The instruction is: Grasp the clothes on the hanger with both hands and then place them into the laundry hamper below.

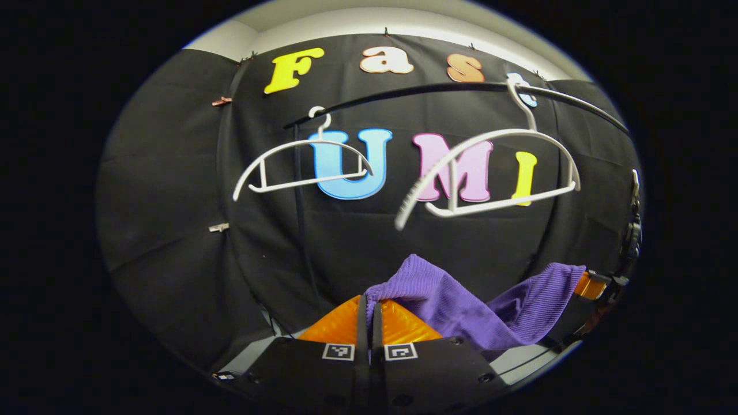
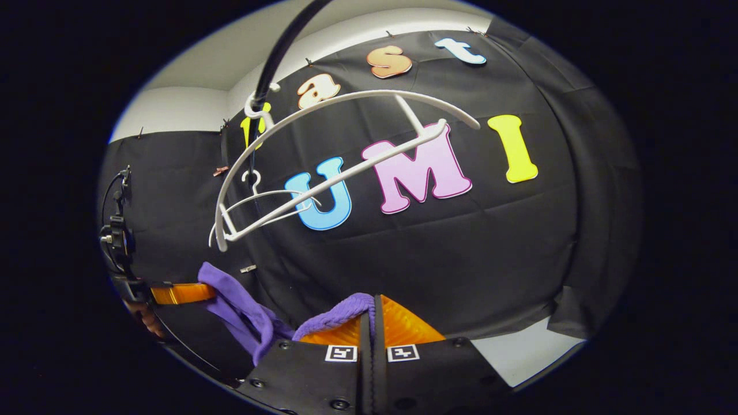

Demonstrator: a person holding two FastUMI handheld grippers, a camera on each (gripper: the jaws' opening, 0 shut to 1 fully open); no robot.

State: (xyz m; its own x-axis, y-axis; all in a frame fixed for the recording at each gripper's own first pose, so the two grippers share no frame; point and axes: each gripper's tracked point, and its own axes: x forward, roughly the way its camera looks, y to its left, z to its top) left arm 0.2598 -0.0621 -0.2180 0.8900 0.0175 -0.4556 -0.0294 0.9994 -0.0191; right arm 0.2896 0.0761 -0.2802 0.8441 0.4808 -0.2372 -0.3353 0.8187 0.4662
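Below two bare white hangers [image 1: 490, 173]: purple garment [image 1: 461, 305] clamped by left hand-held gripper [image 1: 369, 314] and right hand-held gripper [image 2: 372, 317]; slack middle may snag, hamper unseen.

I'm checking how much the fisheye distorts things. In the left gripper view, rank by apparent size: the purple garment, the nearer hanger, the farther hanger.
1. Purple garment, though nearness to the camera enlarges it.
2. Nearer hanger, close to the garment in spread, so that ranking is unsure.
3. Farther hanger, clearly smallest.
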